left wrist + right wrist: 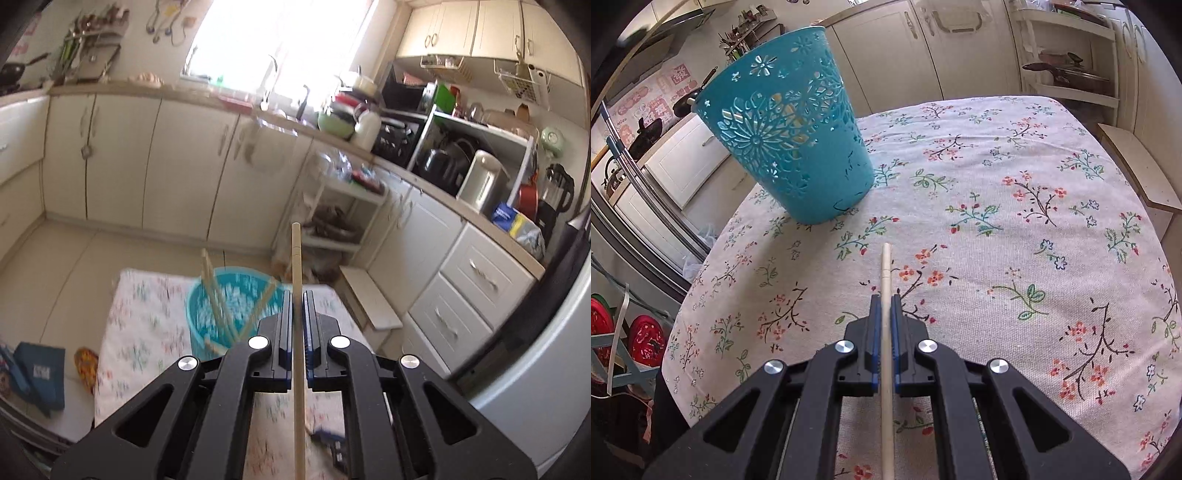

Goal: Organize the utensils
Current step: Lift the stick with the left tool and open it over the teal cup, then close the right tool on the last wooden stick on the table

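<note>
Left gripper [296,306] sits high above the table w/ its jaws narrowed onto 1 wooden chopstick [296,266], which runs straight fwd between the blue pads and sticks out well past the tips. Below and to the left of it, the teal basket [207,306] stands on the floral tablecloth [140,332], blurred in this view, w/ at least 3 more chopsticks [210,284] leaning inside at different angles (exact count can't be told thru the blur). Right gripper [885,306] is low over the same cloth [1015,229], also pinched on 1 chopstick [886,266] that points fwd w/ its far end toward the basket [783,125]. From this side the basket is ahead and to the left, near but apart from the stick's tip, upright on the cloth, its cut-out flower pattern showing pale shapes inside. Kitchen cabinets [122,155] and a cluttered counter [424,177] ring the room behind.
</note>
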